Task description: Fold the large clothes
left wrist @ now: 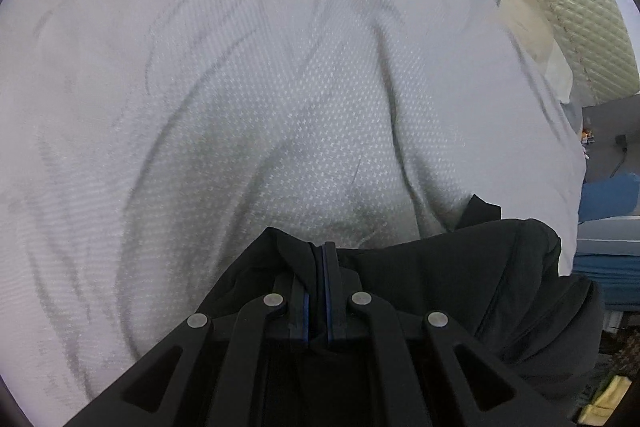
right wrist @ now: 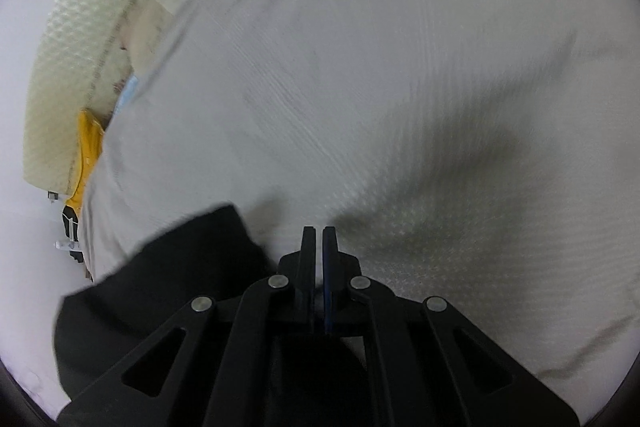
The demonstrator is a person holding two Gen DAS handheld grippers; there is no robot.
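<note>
A black garment (left wrist: pixel 480 283) lies on a white textured bedsheet (left wrist: pixel 248 87). My left gripper (left wrist: pixel 320 247) is shut on a bunched fold of the black garment, which spreads to the right of the fingers. In the right wrist view my right gripper (right wrist: pixel 319 229) has its fingers pressed together with nothing visible between them, just above the bedsheet (right wrist: pixel 380 67). Part of the black garment (right wrist: pixel 168 275) lies to the left of the right gripper, apart from its tips. That view is blurred.
A cream quilted headboard (left wrist: pixel 568 11) runs along the bed's far edge, also in the right wrist view (right wrist: pixel 100 19). A yellow item (right wrist: pixel 88 151) and pale cloths (left wrist: pixel 532 27) sit by it. Blue fabric (left wrist: pixel 612 195) lies beyond the bed's right edge.
</note>
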